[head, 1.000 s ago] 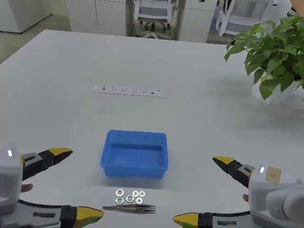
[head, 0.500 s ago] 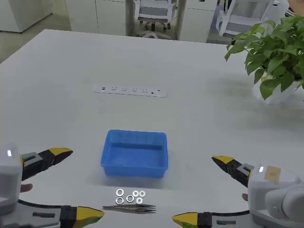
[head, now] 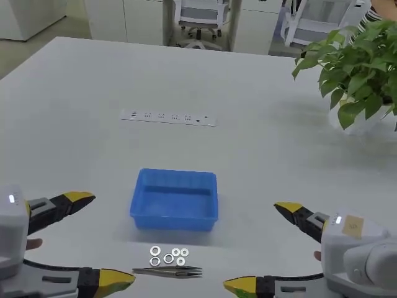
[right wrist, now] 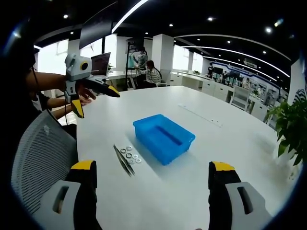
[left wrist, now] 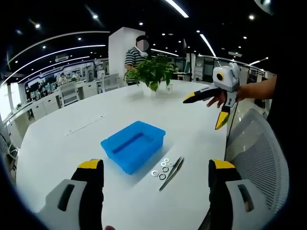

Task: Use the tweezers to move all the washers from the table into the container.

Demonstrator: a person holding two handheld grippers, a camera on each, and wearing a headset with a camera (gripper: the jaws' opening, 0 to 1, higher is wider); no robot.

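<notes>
The white counter (head: 273,149) carries a blue container (head: 174,198) near its front edge. A potted plant (head: 353,68) stands well beyond the container, to its right. The left tongs (head: 96,239) hang left of the container, jaws spread wide and holding nothing. The right tongs (head: 262,247) hang to its right, equally wide and empty. A power strip (head: 169,117) lies beyond the container. The tweezers (head: 167,271) lie in front of it, with the washers (head: 169,254) clustered between tweezers and container.

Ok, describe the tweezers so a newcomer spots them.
A blue container sits on the white table. Small washers lie just before its near wall. The tweezers are the one long, thin metal piece beside those round rings.
</notes>
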